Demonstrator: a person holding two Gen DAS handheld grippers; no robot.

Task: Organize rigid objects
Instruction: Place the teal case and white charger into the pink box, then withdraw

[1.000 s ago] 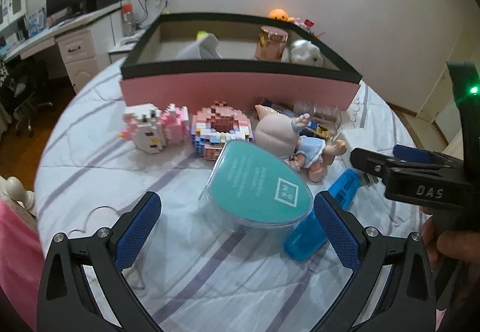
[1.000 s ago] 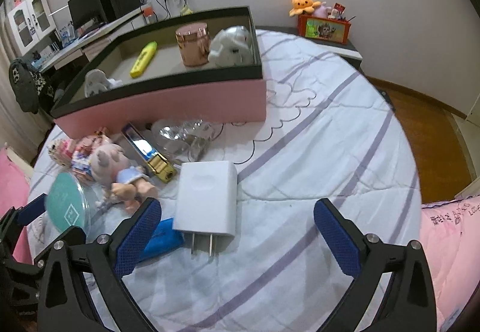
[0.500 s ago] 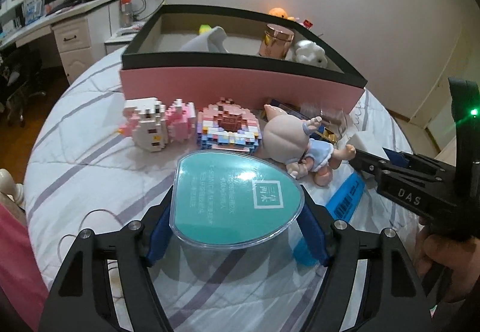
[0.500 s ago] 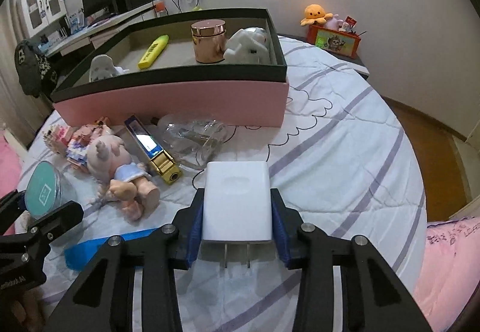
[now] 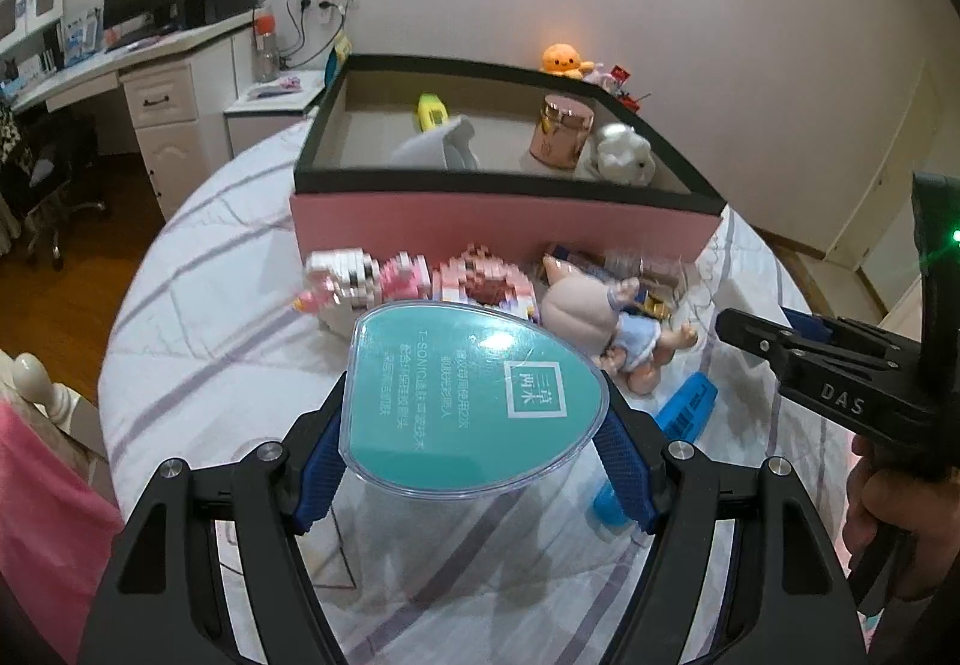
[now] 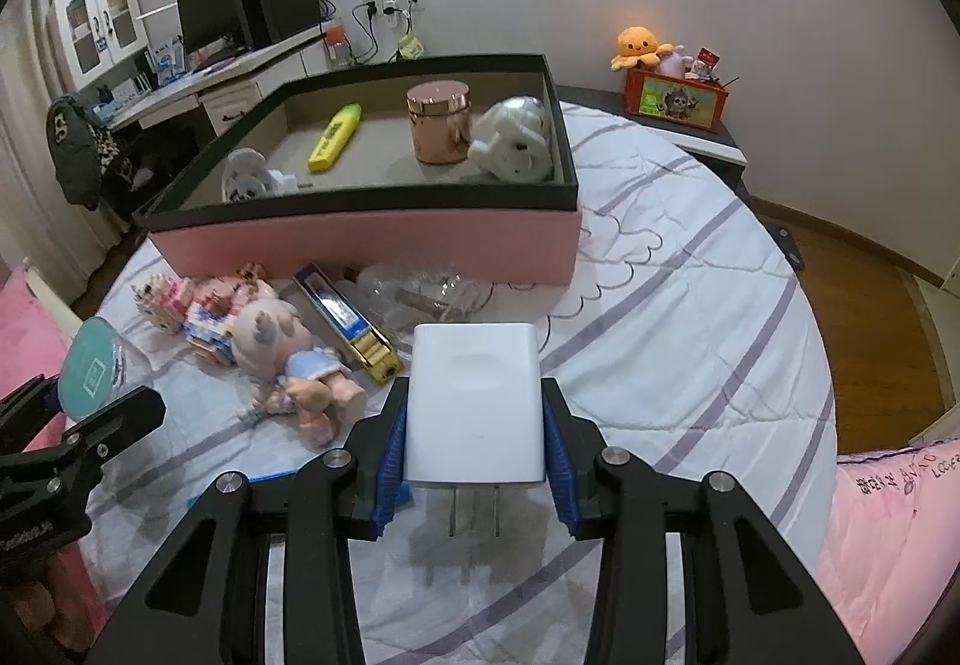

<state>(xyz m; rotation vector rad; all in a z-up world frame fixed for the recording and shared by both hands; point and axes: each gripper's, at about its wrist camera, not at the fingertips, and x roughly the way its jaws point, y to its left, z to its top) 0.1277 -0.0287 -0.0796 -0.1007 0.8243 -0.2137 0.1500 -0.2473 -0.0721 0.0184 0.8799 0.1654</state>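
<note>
My left gripper [image 5: 474, 461] is shut on a teal oval clear-cased box [image 5: 474, 395] and holds it above the bed. My right gripper [image 6: 474, 461] is shut on a white plug charger [image 6: 474, 401], prongs toward me, lifted off the bedspread. The pink box with a black rim [image 5: 498, 221] [image 6: 372, 239] stands beyond both. Inside it are a yellow highlighter [image 6: 336, 137], a rose-gold jar [image 6: 438, 122] and a white figurine [image 6: 516, 140]. The right gripper also shows in the left wrist view [image 5: 840, 365].
In front of the box lie block toys [image 5: 372, 281], a doll [image 6: 288, 347], a blue-and-gold lighter case [image 6: 348, 323], clear plastic wrap [image 6: 426, 293] and a blue flat item [image 5: 684, 413]. A desk [image 6: 198, 89] stands to the left, a nightstand with toys [image 6: 672, 95] behind.
Both grippers closed from open: the left on the teal box, the right on the charger. Both objects have since been lifted off the bed.
</note>
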